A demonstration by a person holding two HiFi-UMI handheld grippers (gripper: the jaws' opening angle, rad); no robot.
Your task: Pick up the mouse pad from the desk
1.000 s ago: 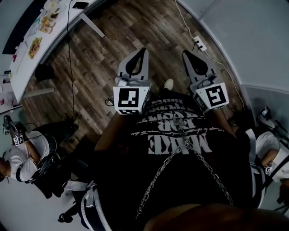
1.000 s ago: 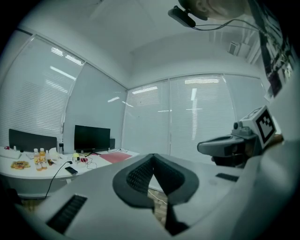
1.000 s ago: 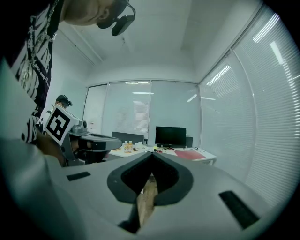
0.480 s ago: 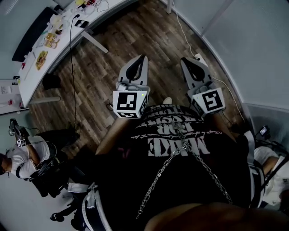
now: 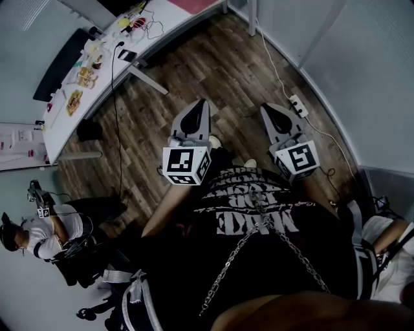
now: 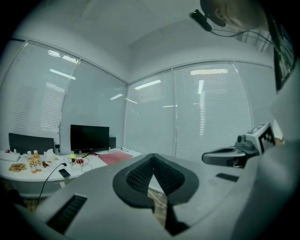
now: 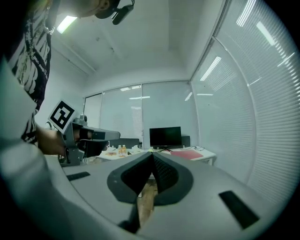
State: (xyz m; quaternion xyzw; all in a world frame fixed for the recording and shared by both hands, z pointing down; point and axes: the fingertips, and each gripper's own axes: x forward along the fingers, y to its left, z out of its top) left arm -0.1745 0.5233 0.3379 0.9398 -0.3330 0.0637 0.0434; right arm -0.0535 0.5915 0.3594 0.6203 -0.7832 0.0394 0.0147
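The pink mouse pad (image 5: 196, 5) lies on the far end of the white desk (image 5: 71, 119), at the top edge of the head view. It shows as a flat pink sheet in the left gripper view (image 6: 115, 157) and in the right gripper view (image 7: 187, 154). Both grippers are held level over the wooden floor, well short of the desk. My left gripper (image 5: 203, 103) is shut and holds nothing, its ribbed pads (image 6: 140, 171) pressed together. My right gripper (image 5: 265, 107) is likewise shut and empty, its tips (image 7: 152, 155) meeting.
A black monitor (image 6: 89, 138) stands behind the pad. A phone (image 5: 127, 55), cables and snack packs litter the desk. A power strip (image 5: 299, 105) and its cord lie on the floor by the glass wall. A person sits at the lower left (image 5: 45, 233).
The desk has slid down and right in the head view and looks nearer. The pink pad has come into sight at the top. Both grippers stay shut and have advanced over the floor.
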